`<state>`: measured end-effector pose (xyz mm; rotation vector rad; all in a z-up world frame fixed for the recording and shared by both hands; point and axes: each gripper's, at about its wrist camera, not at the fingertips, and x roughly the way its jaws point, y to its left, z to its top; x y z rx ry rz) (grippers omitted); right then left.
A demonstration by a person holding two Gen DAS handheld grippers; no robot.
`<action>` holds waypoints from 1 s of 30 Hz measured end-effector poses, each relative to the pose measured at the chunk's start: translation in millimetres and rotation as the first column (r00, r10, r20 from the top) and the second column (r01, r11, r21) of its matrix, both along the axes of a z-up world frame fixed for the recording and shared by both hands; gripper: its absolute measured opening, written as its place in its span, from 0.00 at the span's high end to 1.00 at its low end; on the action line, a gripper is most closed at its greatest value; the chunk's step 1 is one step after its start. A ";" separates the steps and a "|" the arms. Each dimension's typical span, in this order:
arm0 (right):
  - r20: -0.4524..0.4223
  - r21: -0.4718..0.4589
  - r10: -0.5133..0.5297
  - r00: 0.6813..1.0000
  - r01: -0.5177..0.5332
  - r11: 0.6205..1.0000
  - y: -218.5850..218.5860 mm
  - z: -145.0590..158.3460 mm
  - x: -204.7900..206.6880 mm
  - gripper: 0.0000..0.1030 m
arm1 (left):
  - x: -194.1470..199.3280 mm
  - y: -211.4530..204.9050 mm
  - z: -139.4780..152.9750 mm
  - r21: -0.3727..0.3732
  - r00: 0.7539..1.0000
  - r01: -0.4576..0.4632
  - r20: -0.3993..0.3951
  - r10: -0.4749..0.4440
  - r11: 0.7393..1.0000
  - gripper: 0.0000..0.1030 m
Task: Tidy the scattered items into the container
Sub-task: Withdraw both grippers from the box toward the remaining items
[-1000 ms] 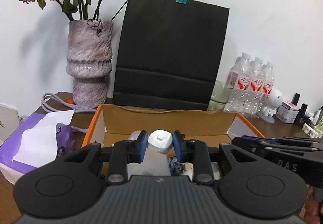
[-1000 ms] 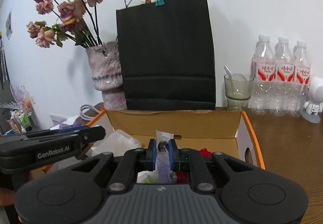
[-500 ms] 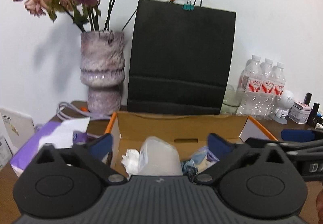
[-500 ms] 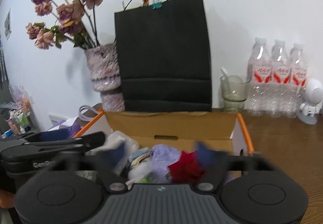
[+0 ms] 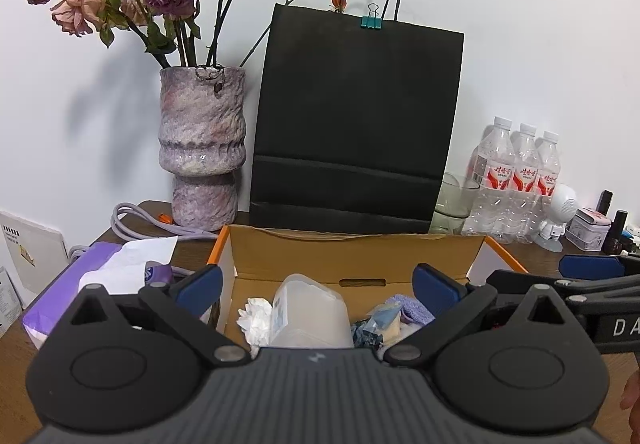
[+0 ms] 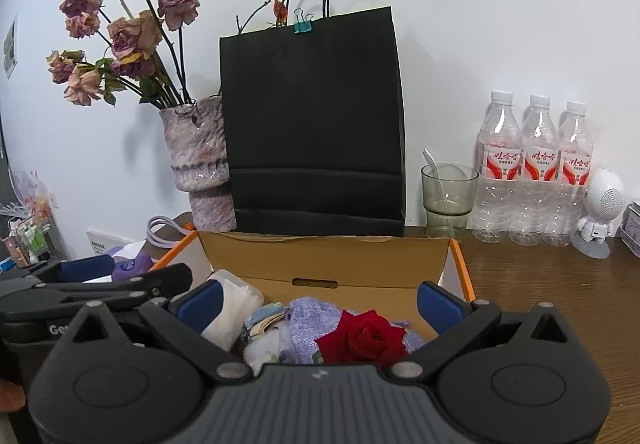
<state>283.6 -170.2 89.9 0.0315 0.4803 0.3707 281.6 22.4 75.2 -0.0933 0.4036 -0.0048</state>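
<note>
Hovering released over the cardboard box (image 5: pixel 352 250) with the clear plastic container (image 5: pixel 306 312) and red rose (image 6: pixel 366 340) lying inside, left gripper (image 5: pixel 316 286) and right gripper (image 6: pixel 318 300) fingers both spread wide — withdrawing carelessly risks snagging the heaped contents — tipping items back onto the surface

Box (image 5: pixel 360 250) floor hidden under clutter; clear tub's (image 5: pixel 308 318) base behind left tool body; right-edge bits too small.
</note>
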 end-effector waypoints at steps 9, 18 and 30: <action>0.035 -0.019 -0.015 0.999 0.016 1.000 -2.4 4.5 -14.5 0.00 | -21.3 7.4 5.5 -0.006 1.000 0.024 0.015 -0.024 1.000 0.00; 0.079 -0.066 -0.061 0.995 0.066 0.996 -7.0 1.7 -64.2 0.00 | -68.0 31.7 4.0 -0.032 0.999 0.034 0.012 -0.034 0.999 0.00; -0.007 -0.073 -0.104 0.995 0.104 0.992 -14.3 -33.6 -119.8 0.00 | -123.4 43.1 -35.0 0.046 0.997 0.036 -0.075 -0.032 0.998 0.00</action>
